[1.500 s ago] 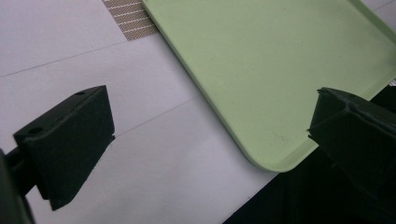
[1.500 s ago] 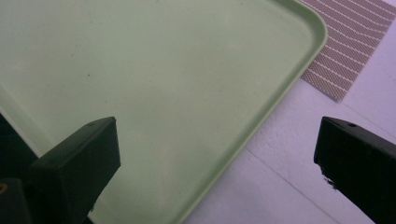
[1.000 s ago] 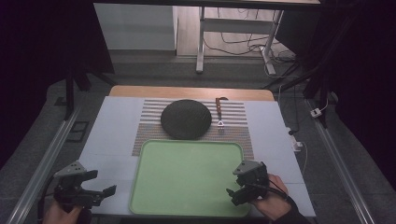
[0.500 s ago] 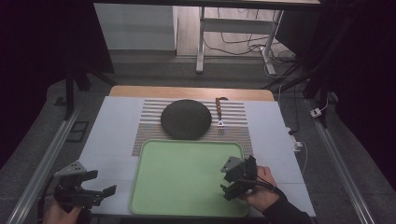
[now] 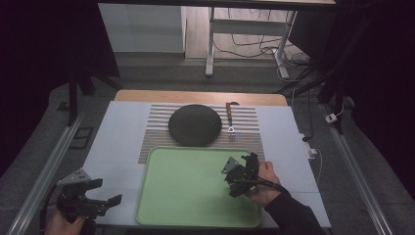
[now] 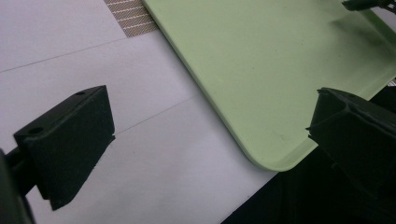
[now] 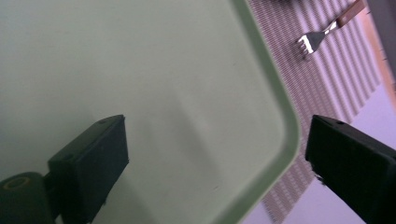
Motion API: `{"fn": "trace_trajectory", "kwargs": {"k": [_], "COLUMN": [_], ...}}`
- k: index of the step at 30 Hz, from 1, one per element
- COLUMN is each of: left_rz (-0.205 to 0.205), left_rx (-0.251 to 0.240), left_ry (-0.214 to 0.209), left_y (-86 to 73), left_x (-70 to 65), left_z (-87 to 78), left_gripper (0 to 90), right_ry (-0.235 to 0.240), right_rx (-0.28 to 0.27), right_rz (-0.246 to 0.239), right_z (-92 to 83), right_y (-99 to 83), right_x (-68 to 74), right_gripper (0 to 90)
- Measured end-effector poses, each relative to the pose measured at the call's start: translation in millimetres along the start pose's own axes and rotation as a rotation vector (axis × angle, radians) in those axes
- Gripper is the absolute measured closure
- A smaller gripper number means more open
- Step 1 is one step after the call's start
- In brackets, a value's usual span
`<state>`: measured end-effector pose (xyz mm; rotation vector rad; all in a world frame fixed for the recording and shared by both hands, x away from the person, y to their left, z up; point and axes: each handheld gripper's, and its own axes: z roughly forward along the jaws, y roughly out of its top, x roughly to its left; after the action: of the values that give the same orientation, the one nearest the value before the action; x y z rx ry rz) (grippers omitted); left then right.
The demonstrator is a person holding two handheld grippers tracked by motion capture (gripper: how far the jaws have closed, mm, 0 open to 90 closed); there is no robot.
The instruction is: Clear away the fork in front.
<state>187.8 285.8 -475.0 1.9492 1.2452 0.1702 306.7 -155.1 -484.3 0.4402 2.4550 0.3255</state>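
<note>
A light green tray (image 5: 191,191) lies bare at the near middle of the table. My right gripper (image 5: 238,170) hovers open over the tray's right part; its jaws have just been closing a little, with nothing between them. In the right gripper view the tray (image 7: 140,70) and its rounded far right corner lie beyond the right gripper (image 7: 219,154). My left gripper (image 5: 108,192) stands open off the tray's near left corner. In the left gripper view that corner of the tray (image 6: 261,60) sits ahead of the left gripper (image 6: 210,121).
A dark round plate (image 5: 194,125) rests on a striped placemat (image 5: 156,132) behind the tray. A fork (image 5: 230,120) with a wooden handle lies to the plate's right, and the fork (image 7: 322,32) shows on the placemat (image 7: 327,84). White sheets cover the table (image 5: 117,142).
My right gripper has moved left from beside the tray's right edge to over the tray. The left gripper has stayed in place.
</note>
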Motion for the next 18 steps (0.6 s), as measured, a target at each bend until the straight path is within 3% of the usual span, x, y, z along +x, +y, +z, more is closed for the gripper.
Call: {"fn": "trace_trajectory", "kwargs": {"k": [4,8,18], "left_rz": [0.002,0.006,0.008], "left_rx": [0.002,0.005,0.011], "left_ry": [-0.001,-0.002,-0.002], "left_y": [0.1,0.2,0.5], "left_x": [-0.1,-0.3,-0.6], "left_z": [0.3,0.6,1.2], "left_gripper": [0.1,0.1,0.2], "right_ry": [-0.055,-0.104,-0.146], "right_rx": [0.011,0.020,0.050], "right_rz": [-0.061,-0.075,-0.106], "right_z": [6.8,14.3,37.5], "right_y": [6.8,12.3,22.2], "right_x": [-5.2,-10.4,-34.3], "right_gripper": [13.3,17.2,25.9]}}
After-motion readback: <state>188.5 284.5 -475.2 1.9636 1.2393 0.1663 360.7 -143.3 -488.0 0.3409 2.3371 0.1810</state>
